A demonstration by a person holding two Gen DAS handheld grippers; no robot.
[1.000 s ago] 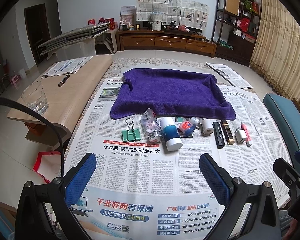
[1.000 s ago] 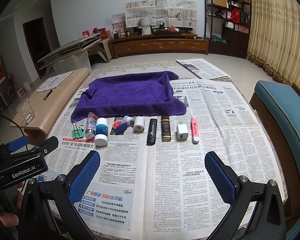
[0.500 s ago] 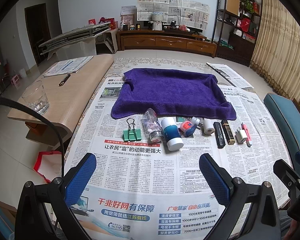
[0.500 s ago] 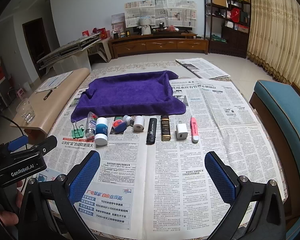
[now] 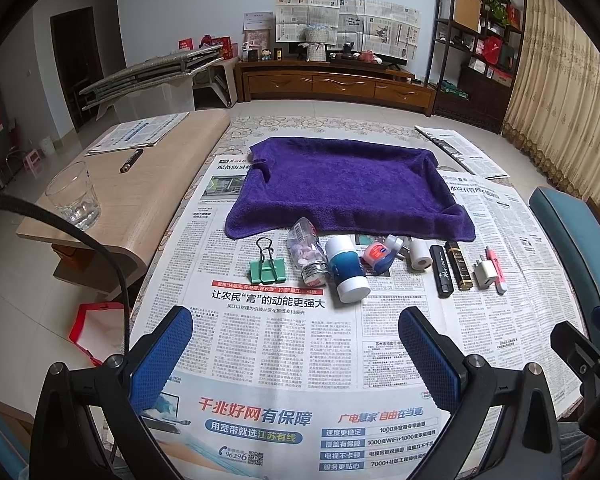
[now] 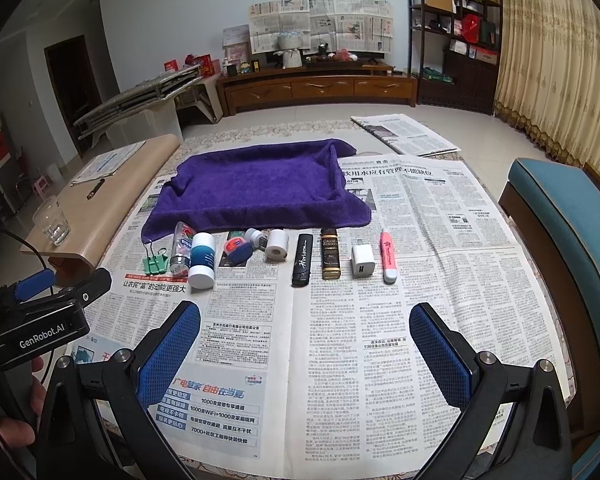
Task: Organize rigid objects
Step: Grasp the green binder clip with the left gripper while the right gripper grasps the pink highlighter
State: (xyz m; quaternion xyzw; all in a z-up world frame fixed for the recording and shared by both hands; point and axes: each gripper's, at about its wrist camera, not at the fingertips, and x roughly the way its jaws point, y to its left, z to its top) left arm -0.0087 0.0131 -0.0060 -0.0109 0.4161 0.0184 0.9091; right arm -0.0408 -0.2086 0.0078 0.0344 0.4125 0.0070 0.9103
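Observation:
A row of small objects lies on the newspaper in front of a purple towel [image 5: 348,188] [image 6: 256,188]: a green binder clip [image 5: 266,270] [image 6: 155,264], a clear pill bottle [image 5: 307,254], a blue and white bottle [image 5: 346,270] [image 6: 202,260], a red and blue item [image 5: 380,255], a white roll [image 6: 278,244], a black lighter [image 6: 303,260], a dark brown lighter [image 6: 330,254], a white charger [image 6: 363,260] and a pink highlighter [image 6: 389,255]. My left gripper [image 5: 296,352] is open and empty, short of the bottles. My right gripper [image 6: 305,348] is open and empty, short of the lighters.
A low wooden side table [image 5: 148,184] at the left holds a glass [image 5: 74,196], a pen [image 5: 131,160] and papers. A teal chair [image 6: 572,240] stands at the right. The left gripper's body [image 6: 40,320] shows at the left of the right wrist view.
Both grippers have crept slightly forward toward the row of objects. Nothing on the table has moved.

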